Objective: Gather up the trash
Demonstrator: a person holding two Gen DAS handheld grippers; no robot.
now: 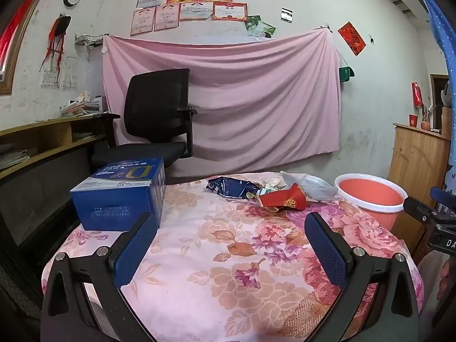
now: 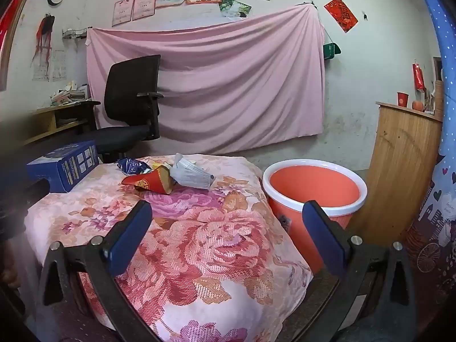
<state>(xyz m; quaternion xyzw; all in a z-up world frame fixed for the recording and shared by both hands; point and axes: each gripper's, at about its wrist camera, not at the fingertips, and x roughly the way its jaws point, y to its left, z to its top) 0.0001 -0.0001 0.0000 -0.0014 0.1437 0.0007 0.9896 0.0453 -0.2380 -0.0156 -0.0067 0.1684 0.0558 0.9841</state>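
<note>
A pile of trash lies at the far side of the floral-covered table (image 1: 228,256): a crushed red paper cup (image 1: 285,198) (image 2: 151,182), a dark blue snack wrapper (image 1: 230,188) (image 2: 132,166) and a clear plastic bag (image 1: 310,185) (image 2: 191,175). An orange bin with a white rim (image 1: 373,196) (image 2: 313,188) stands on the floor beside the table's right edge. My left gripper (image 1: 230,230) is open and empty, over the table's near half. My right gripper (image 2: 228,219) is open and empty, over the table's right front corner, near the bin.
A blue carton (image 1: 119,196) (image 2: 65,165) sits on the table's left side. A black office chair (image 1: 159,119) and a desk (image 1: 51,139) stand behind at left. A wooden cabinet (image 2: 404,165) stands right of the bin. A pink sheet hangs on the wall.
</note>
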